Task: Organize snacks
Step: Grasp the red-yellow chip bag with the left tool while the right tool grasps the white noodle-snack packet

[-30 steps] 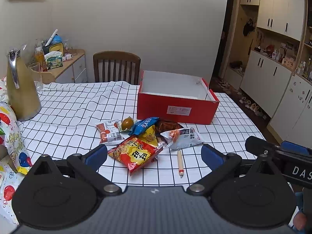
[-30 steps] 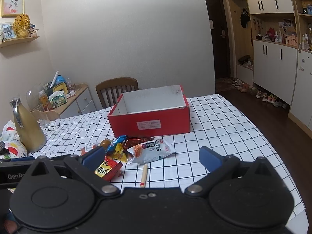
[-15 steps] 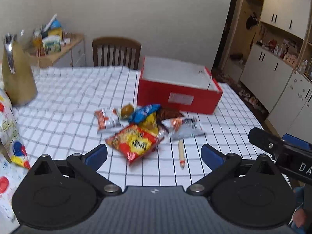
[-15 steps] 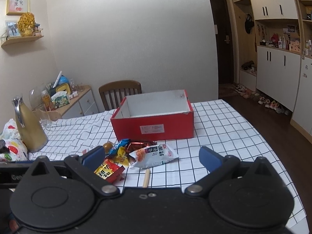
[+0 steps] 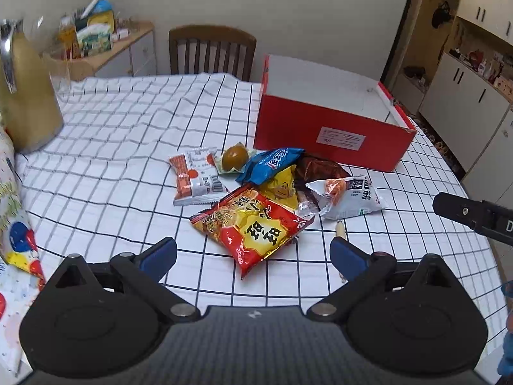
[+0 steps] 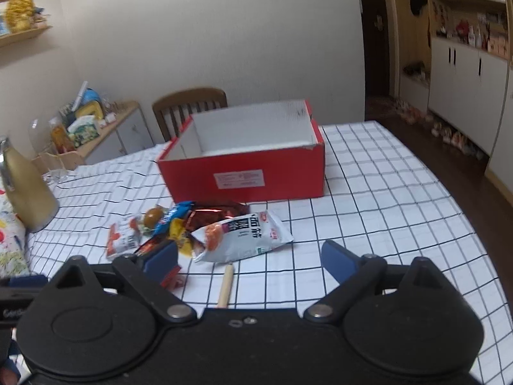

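Both grippers have come down and closer to the snack heap since the earlier frames, so the packets now loom larger in each view. Landmark: the red box (image 5: 330,134), open-topped and white inside, standing on the checked worktop (image 5: 121,147) with nothing seen in it. All the snacks lie loose just in front of the box's labelled wall. Nearest that wall are a blue packet (image 5: 272,163) and a dark brown wrapper (image 5: 320,168); left of them, further from the box's corner, sit a clear-wrapped brown egg (image 5: 235,157) and an orange-and-white packet (image 5: 195,176). A yellow packet (image 5: 282,187) is tucked under the blue one, and a white-grey packet (image 5: 349,195) lies on the right of the heap. Farthest from the box on the near side is a big red-and-yellow bag (image 5: 253,227), with a thin sausage stick (image 6: 227,285) beside it, touching no packet that I can make out. The left gripper (image 5: 253,256) hovers over the near end of the red-and-yellow bag, jaws wide, nothing between them and not touching it. The right gripper (image 6: 248,258) hangs over the stick and the near edge of the white-grey packet; its jaws have just been closing a little yet stand wide, gripping nothing. A chair (image 5: 211,51) stands behind the worktop, left of the box, and a gold jug (image 5: 25,102) stands far off to the box's left.
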{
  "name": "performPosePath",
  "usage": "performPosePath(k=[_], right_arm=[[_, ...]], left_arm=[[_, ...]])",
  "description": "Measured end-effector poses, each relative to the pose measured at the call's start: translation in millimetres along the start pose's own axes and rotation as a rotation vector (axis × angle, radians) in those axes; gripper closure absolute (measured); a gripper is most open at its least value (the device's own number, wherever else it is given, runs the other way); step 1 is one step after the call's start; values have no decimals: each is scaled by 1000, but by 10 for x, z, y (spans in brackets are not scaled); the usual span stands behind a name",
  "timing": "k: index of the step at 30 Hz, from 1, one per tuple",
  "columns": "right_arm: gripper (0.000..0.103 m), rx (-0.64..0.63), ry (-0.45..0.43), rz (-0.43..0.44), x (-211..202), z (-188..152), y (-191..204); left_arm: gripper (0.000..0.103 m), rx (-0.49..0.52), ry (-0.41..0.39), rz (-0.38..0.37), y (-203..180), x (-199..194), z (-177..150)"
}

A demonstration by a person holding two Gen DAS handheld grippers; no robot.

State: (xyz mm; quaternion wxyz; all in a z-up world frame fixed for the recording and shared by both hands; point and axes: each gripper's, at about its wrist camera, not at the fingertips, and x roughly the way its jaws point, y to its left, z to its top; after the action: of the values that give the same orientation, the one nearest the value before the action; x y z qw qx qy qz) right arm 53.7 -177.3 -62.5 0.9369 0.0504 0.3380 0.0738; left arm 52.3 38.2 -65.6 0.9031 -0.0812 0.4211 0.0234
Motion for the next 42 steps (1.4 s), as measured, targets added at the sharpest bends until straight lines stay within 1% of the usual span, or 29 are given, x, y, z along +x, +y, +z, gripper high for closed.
performPosePath(k=[3,5,7,9,11,14,17,19,20,22,24,28,30,31,32,33,35,37,40,42], right_arm=[[12,54,45,3,220,133,-60],[14,95,89,3,399,217,-84],[19,135,128,-10,589,291,-91],[20,185,163,-33,762,353,-101],[24,242,200,-25,926,401,-123],[27,298,244,-26,1119,453,-119],[29,329,286,-44,1294,491,-71],[32,371,316,-41,1405,496,-59],[36,388,333,-40,1460,490,-50],[39,422,357,-37,1545,479,-43],[40,454,370,-37,1601,467,-54],[40,450,385,-52,1669,442,-46],[45,437,389,-52,1679,417,-60],[47,438,393,-49,1678,399,-78],[48,448,389,-41,1676,382,-103],[49,455,388,-33,1665,370,-124],[54,465,385,-14,1642,351,-151],[58,469,387,-3,1625,341,-157],[60,499,410,0,1661,365,-145],[58,490,426,-4,1722,402,-101]], left_arm=[[1,-57,41,-16,104,195,142],[1,-93,77,-15,152,365,239],[1,-113,115,-2,180,523,315],[1,-115,140,28,189,667,369],[1,-139,184,42,233,799,407],[1,-188,225,15,292,923,447],[1,-232,262,13,355,1028,446],[2,-255,270,19,391,1074,442],[5,-264,271,18,404,1091,441],[6,-283,281,6,427,1123,440],[6,-300,291,7,447,1142,430],[6,-326,314,5,480,1217,395],[7,-332,323,3,491,1257,370],[9,-341,326,-4,499,1270,359],[11,-350,330,-12,505,1281,348],[11,-357,333,-21,508,1293,340],[12,-364,331,-36,493,1297,329],[12,-363,331,-56,465,1310,320],[12,-371,336,-68,439,1342,308],[17,-377,338,-66,428,1361,312]])
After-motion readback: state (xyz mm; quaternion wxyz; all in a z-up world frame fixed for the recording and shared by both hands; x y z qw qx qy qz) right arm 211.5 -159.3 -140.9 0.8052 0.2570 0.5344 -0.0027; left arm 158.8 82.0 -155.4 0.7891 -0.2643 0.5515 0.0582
